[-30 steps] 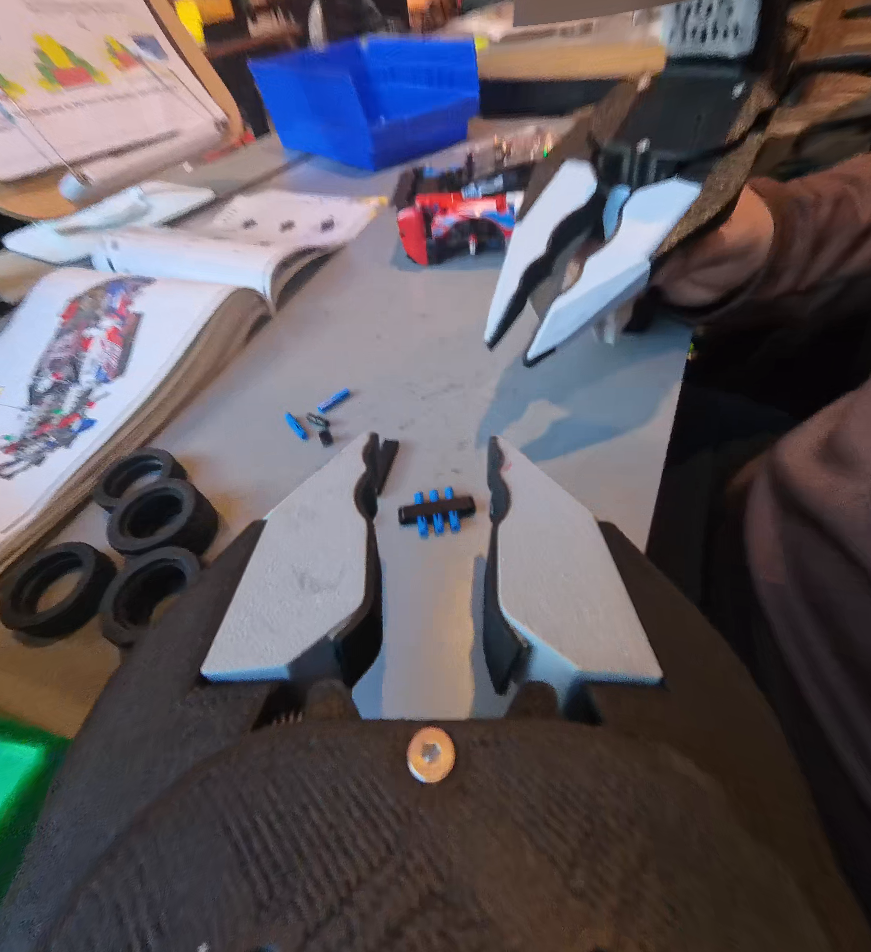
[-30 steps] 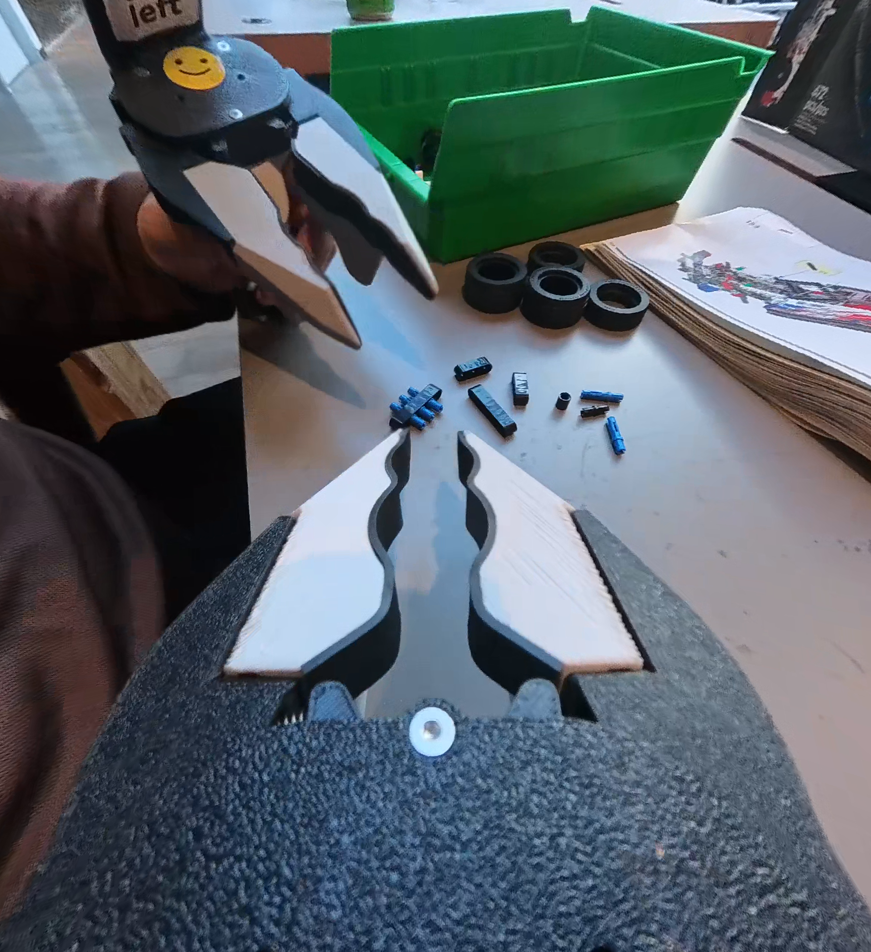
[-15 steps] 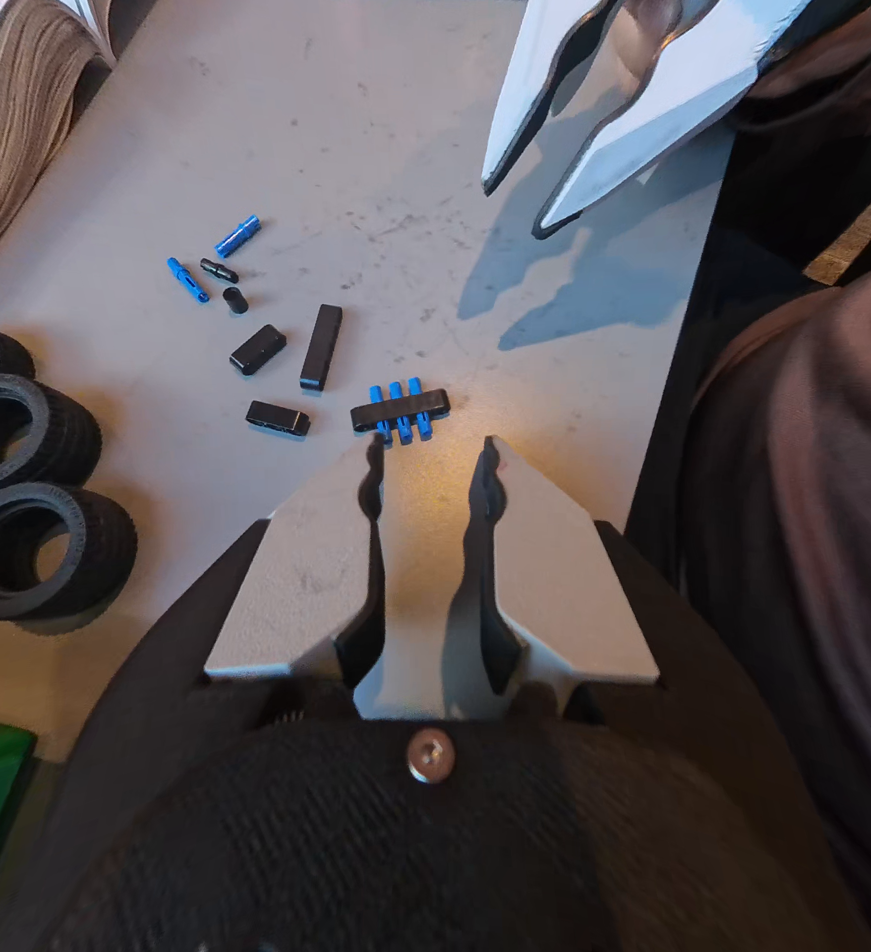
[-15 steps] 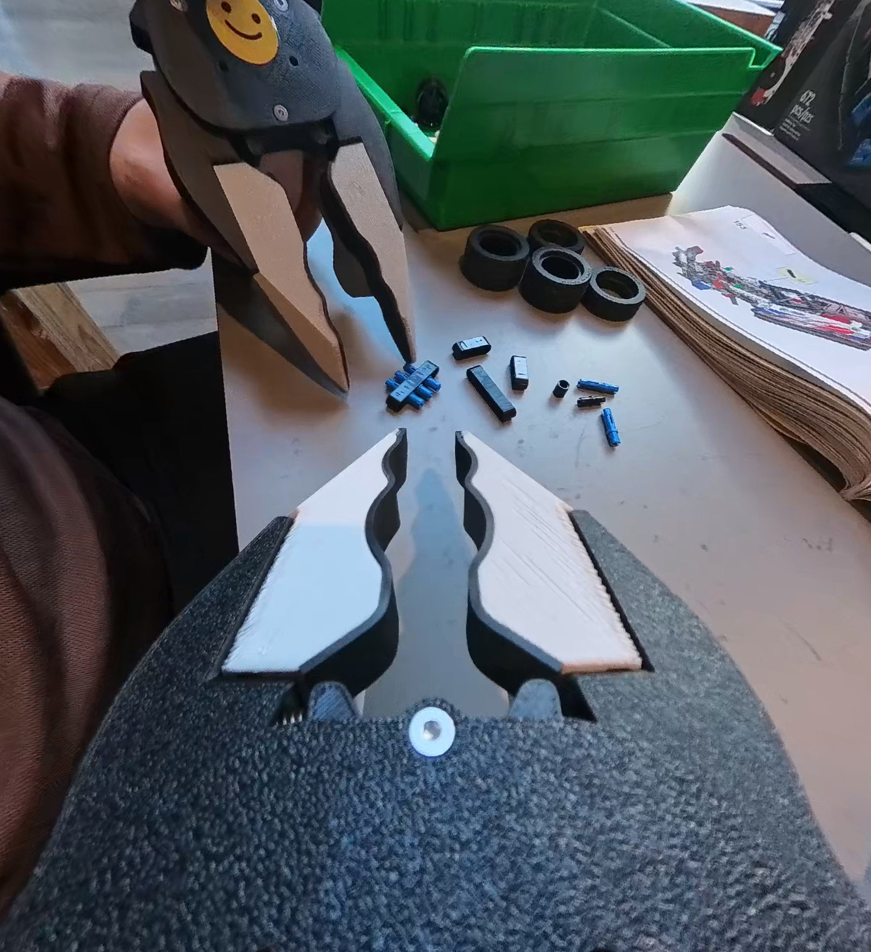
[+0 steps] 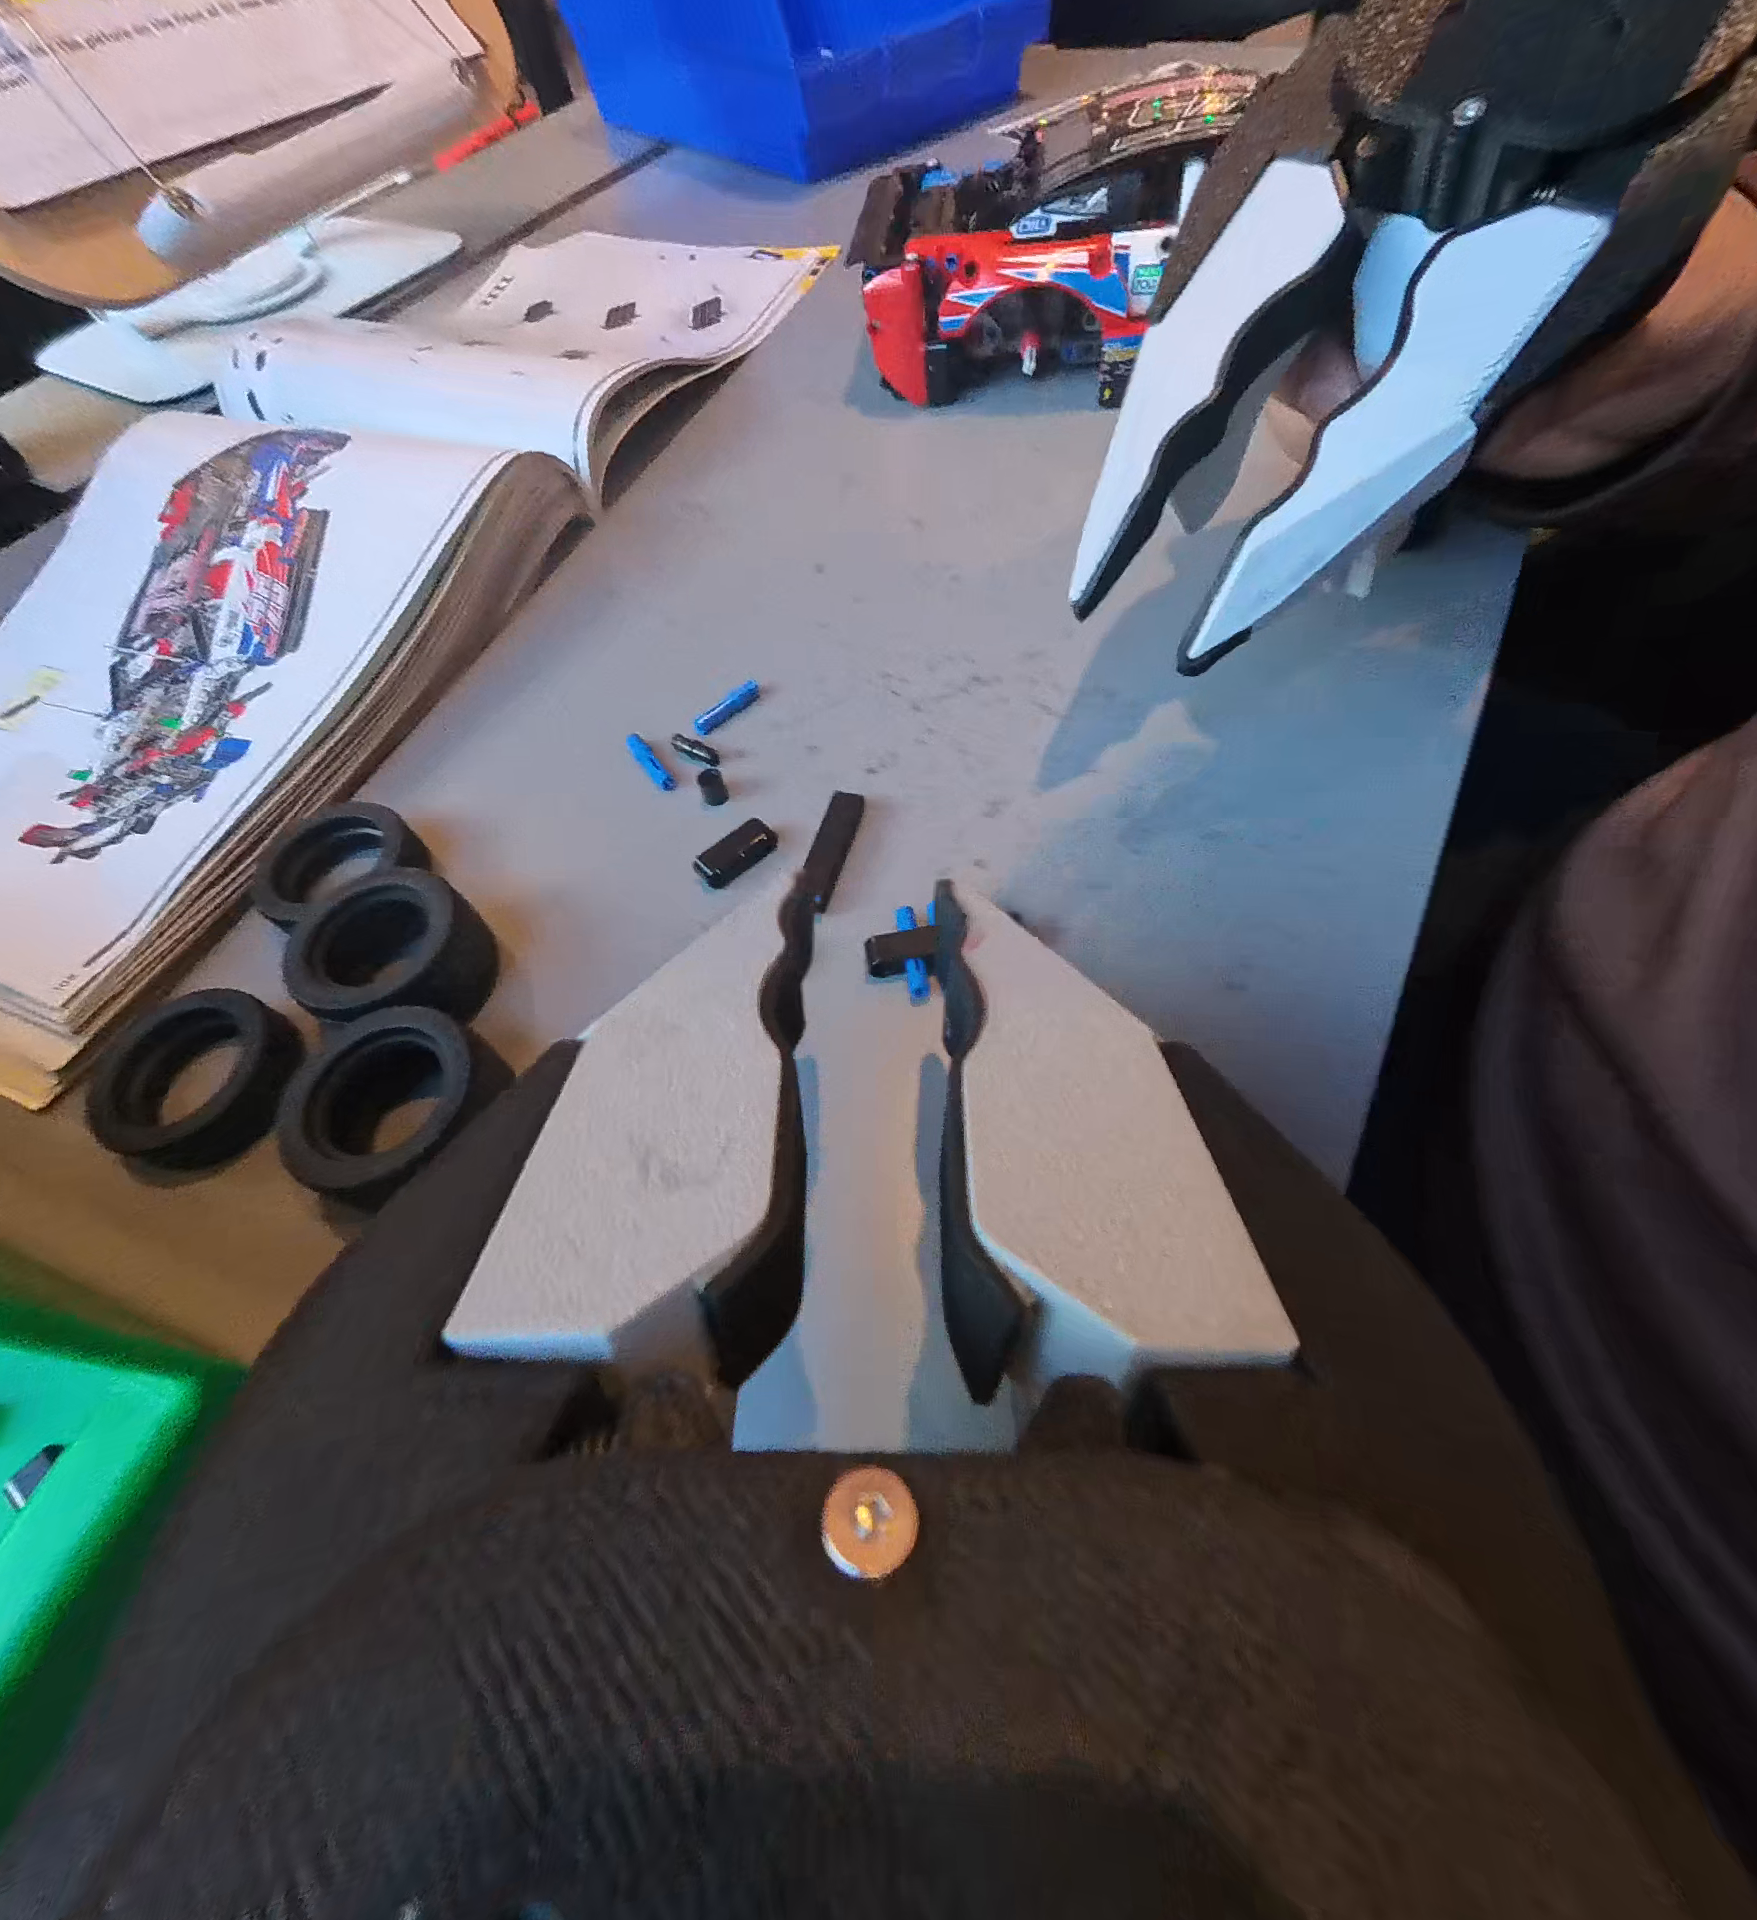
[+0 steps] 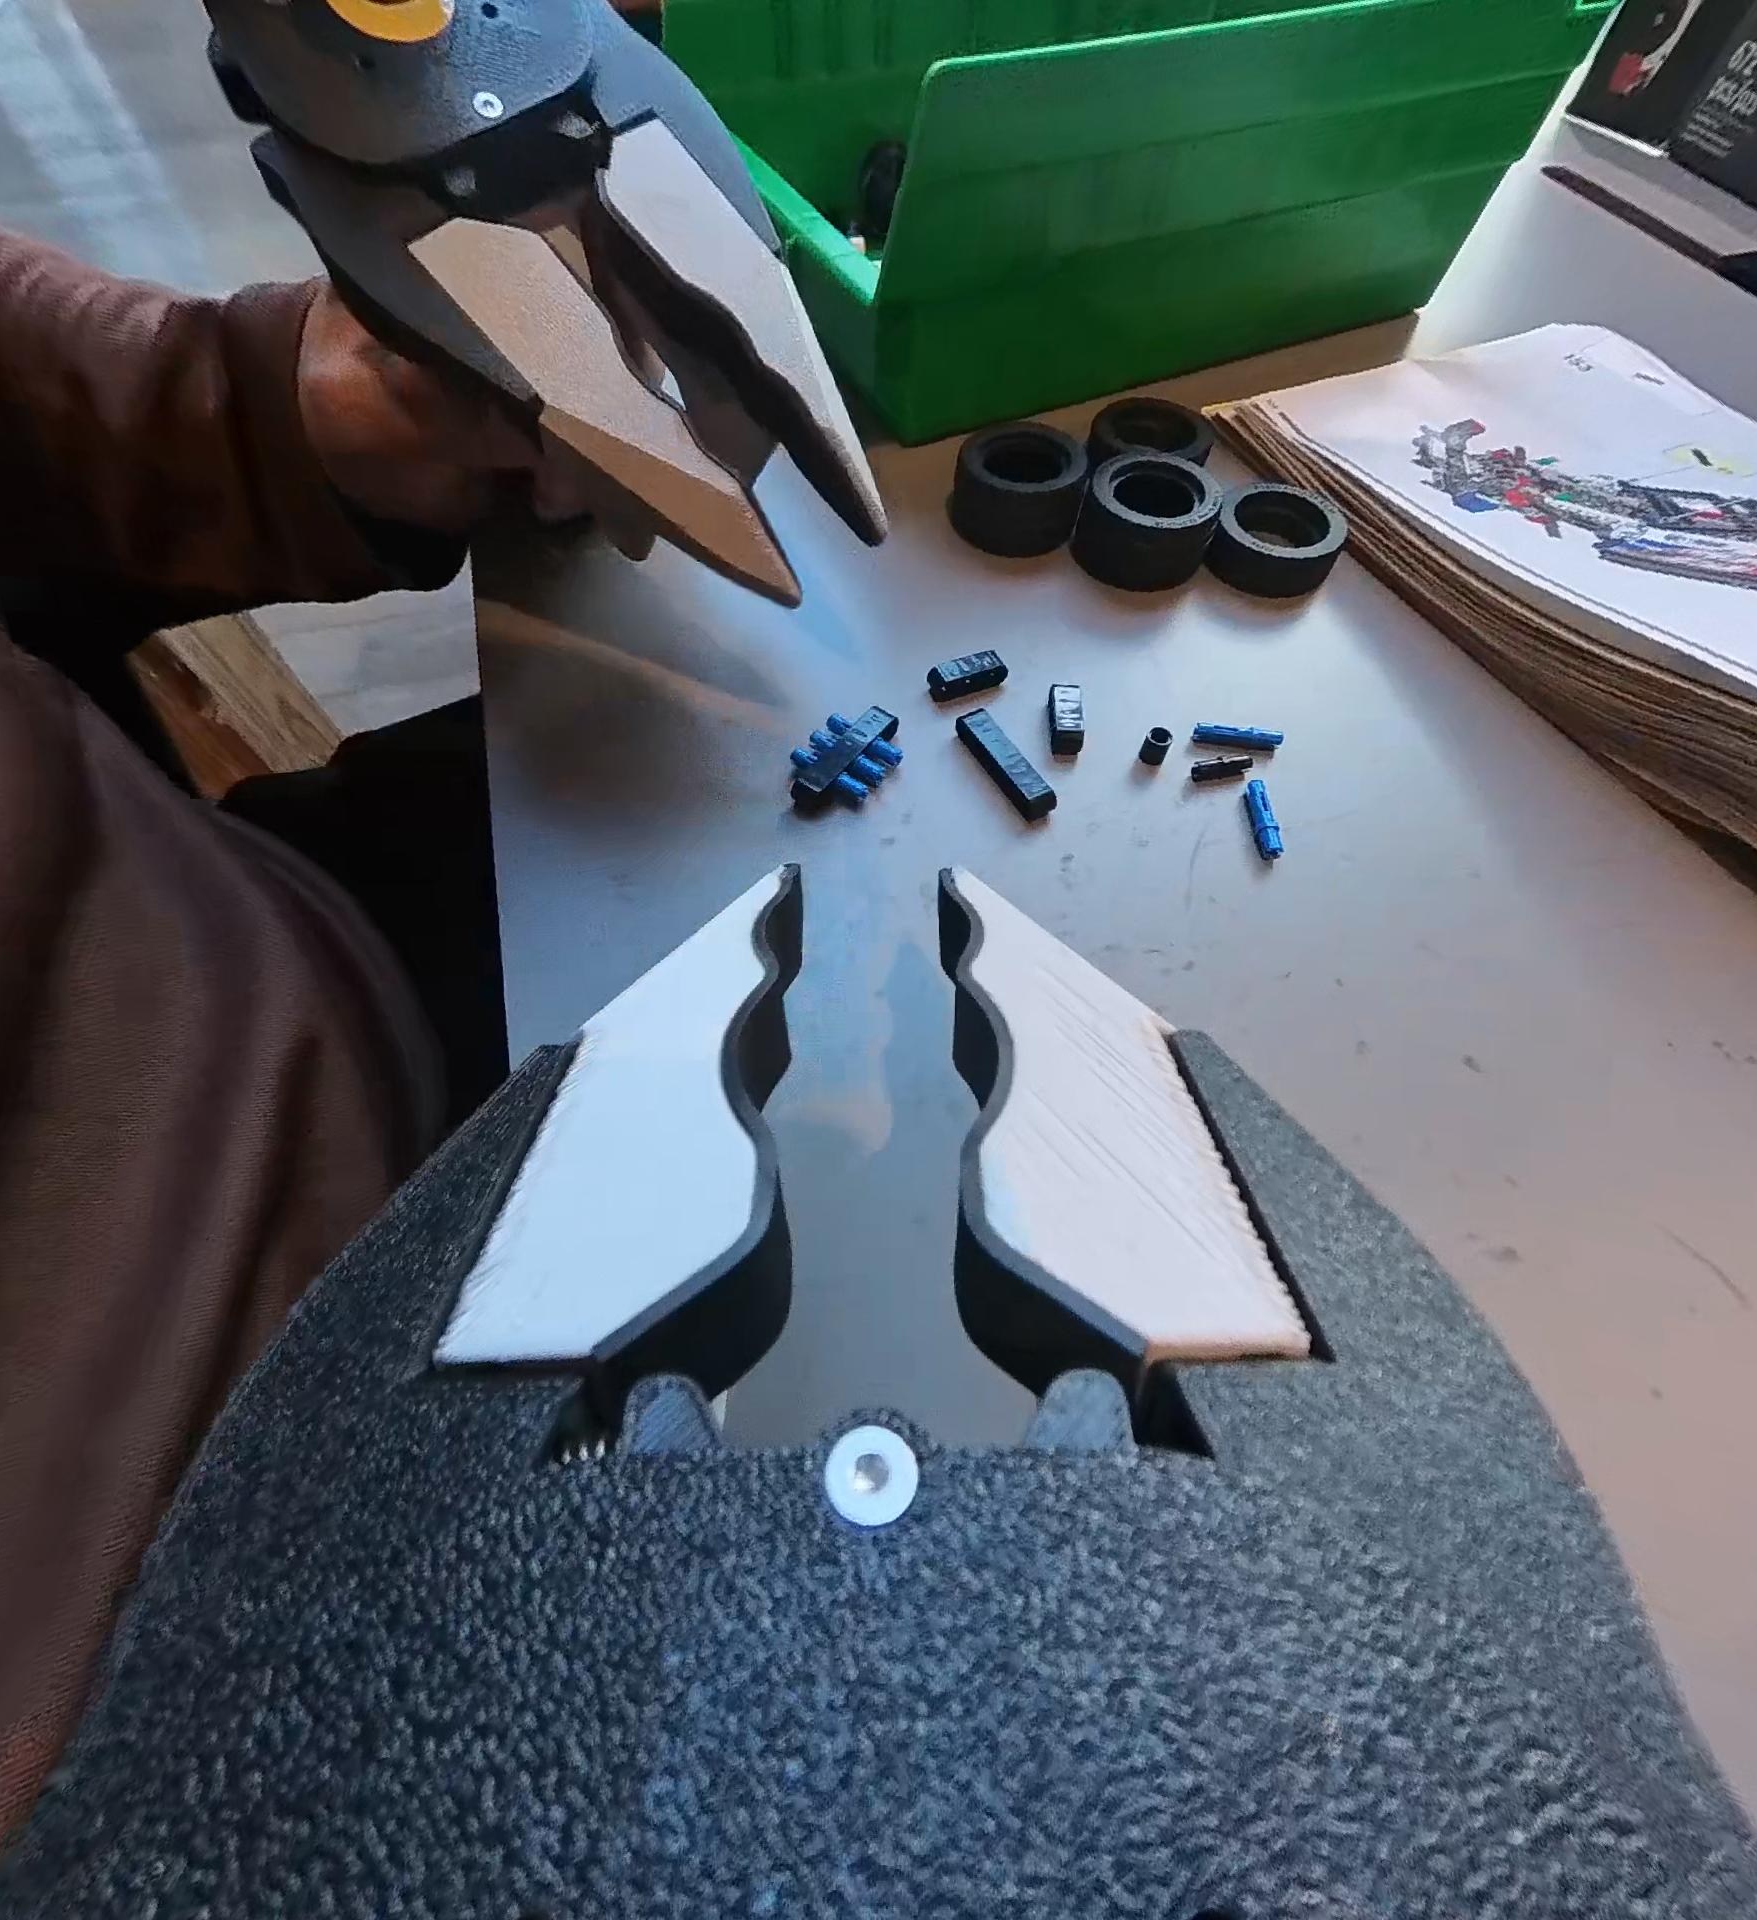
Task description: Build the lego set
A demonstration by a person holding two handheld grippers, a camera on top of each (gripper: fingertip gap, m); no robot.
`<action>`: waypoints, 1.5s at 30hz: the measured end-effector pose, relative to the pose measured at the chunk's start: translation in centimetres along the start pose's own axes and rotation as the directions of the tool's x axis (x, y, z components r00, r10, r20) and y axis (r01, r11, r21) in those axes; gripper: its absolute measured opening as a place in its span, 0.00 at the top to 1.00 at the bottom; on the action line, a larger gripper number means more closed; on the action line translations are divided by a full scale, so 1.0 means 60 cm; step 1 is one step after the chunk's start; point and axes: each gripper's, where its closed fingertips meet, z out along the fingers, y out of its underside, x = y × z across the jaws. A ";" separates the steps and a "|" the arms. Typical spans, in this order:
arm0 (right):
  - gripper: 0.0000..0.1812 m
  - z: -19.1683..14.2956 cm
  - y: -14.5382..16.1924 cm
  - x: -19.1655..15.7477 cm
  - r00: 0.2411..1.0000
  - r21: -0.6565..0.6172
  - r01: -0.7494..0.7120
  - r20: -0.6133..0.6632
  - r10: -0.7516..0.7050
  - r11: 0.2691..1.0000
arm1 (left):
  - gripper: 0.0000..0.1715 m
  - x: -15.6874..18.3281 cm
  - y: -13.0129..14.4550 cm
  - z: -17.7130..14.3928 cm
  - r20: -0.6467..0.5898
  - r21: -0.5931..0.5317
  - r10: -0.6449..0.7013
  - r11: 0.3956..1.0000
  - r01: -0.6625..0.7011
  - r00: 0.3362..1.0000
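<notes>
1. Our left gripper [image 5: 869, 896] hangs above the grey table [image 5: 853, 540], jaws parted and grasping nothing; its tips frame the black beam with three blue pins [image 5: 900, 951], which lies flat on the table close to the right-hand fingertip
2. From the right wrist view that same beam [image 6: 846, 756] lies clear of both tools, near the table's left edge, with our left gripper [image 6: 832, 569] raised above it
3. Our right gripper [image 6: 869, 885] is also released and empty, held off the table nearer to us
4. Right of the beam lie a long black beam [image 6: 1005, 763], two short black pieces [image 6: 967, 673], a black bush [image 6: 1155, 745] and loose blue pins [image 6: 1238, 736]
5. Four black tyres [image 6: 1154, 509] sit farther off beside the open instruction book [image 6: 1622, 520] and green bin [image 6: 1165, 208]
6. The part-built red car [image 5: 1009, 301] stands at the far side
</notes>
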 end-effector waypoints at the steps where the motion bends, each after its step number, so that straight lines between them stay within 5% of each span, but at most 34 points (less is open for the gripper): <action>1: 0.86 0.000 0.000 0.000 1.000 0.002 -0.008 0.006 0.008 1.000 | 0.88 -0.001 0.001 0.002 0.005 -0.007 0.001 1.000 -0.001 1.000; 9: 0.87 -0.012 -0.019 0.019 0.994 0.087 -0.109 0.038 0.106 0.990 | 0.91 -0.005 0.002 0.003 0.025 -0.012 0.018 1.000 -0.018 1.000; 32: 0.88 -0.013 -0.049 0.017 0.985 0.186 -0.130 0.136 0.105 0.974 | 0.99 0.001 0.000 0.004 0.021 -0.003 0.052 0.999 -0.052 0.998; 40: 0.89 -0.012 -0.048 0.016 0.983 0.180 -0.134 0.146 0.109 0.974 | 0.98 -0.007 0.008 0.010 0.022 -0.043 0.012 0.999 -0.011 1.000; 45: 0.92 0.000 -0.039 0.015 0.993 0.129 -0.080 0.093 0.069 0.988 | 0.98 -0.006 0.036 0.030 -0.026 -0.177 -0.056 0.983 0.051 0.998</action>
